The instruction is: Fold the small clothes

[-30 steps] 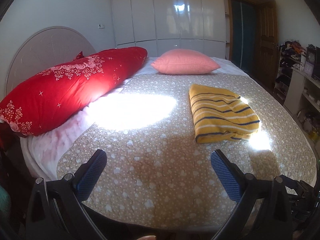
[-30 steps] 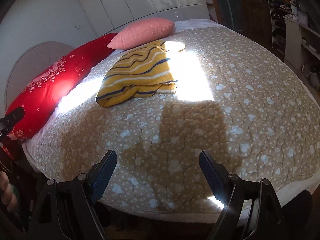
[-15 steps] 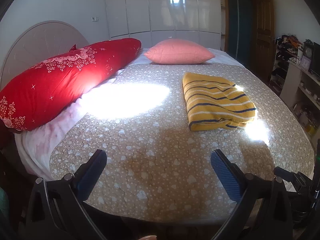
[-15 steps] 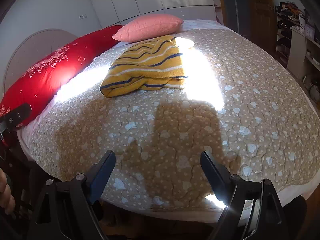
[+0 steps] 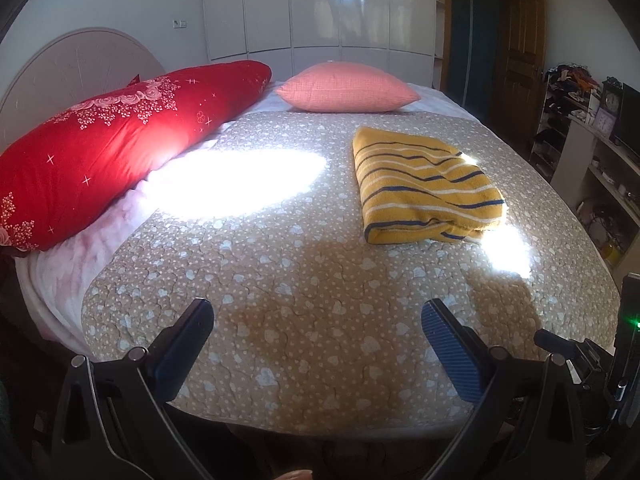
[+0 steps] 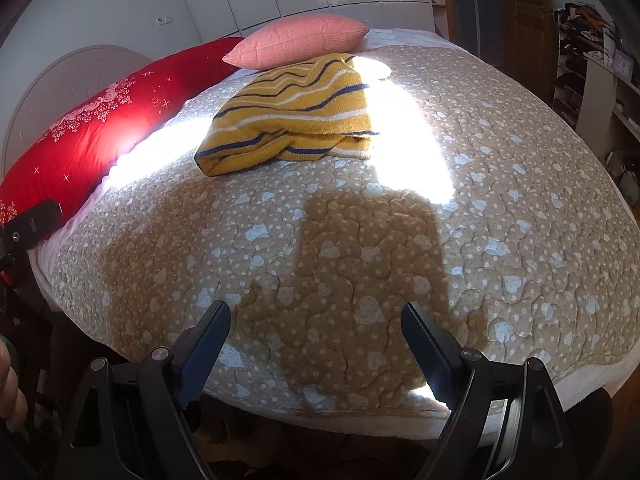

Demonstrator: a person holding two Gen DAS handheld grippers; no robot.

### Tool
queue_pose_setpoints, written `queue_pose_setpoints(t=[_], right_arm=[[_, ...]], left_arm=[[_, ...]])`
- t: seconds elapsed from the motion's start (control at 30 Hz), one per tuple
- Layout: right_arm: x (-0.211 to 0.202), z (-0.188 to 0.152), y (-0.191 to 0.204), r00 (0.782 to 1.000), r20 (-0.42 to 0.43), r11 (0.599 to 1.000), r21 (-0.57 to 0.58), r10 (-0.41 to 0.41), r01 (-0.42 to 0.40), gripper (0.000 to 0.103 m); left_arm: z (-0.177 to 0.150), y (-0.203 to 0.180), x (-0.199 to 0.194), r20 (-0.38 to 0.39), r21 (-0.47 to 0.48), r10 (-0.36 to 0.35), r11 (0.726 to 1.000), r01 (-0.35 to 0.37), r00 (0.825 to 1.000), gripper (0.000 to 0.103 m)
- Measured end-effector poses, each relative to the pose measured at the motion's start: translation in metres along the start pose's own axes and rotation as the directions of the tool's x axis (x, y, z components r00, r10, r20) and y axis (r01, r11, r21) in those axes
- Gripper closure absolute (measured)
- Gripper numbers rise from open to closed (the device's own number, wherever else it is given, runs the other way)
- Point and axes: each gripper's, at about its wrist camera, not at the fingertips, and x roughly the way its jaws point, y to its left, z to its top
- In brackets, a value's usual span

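A folded yellow striped sweater (image 5: 426,186) lies on the beige quilt (image 5: 304,280) of the bed, just in front of a pink pillow (image 5: 348,87) and well apart from both tools. The left gripper (image 5: 316,344) and the right gripper (image 6: 316,340) hover over the quilt's near edge, each with jaws spread wide and nothing between them
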Motion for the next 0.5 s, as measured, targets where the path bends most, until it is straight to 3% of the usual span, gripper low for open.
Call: queue_pose_setpoints(t=[0.27, 0.37, 0.5], right_arm=[[0.002, 0.012, 0.012, 0.993, 0.013, 0.987, -0.104, -0.118, 0.118, 0.013], [0.011, 0.017, 0.01, 0.99, -0.022, 0.986, -0.094, -0.143, 0.14, 0.013], [0.018, 0.016, 0.007, 0.987, -0.057, 0.987, -0.072, -0.148, 0.144, 0.013]], left_arm=[[-0.01, -0.001, 0.013, -0.061, -0.028, -0.069, 0.997, 0.067, 0.996, 0.0], [-0.016, -0.001, 0.023, -0.106, -0.045, -0.1, 0.994, 0.096, 0.989, 0.0], [-0.025, -0.008, 0.031, -0.141, -0.023, -0.088, 0.996, 0.086, 0.986, 0.0]])
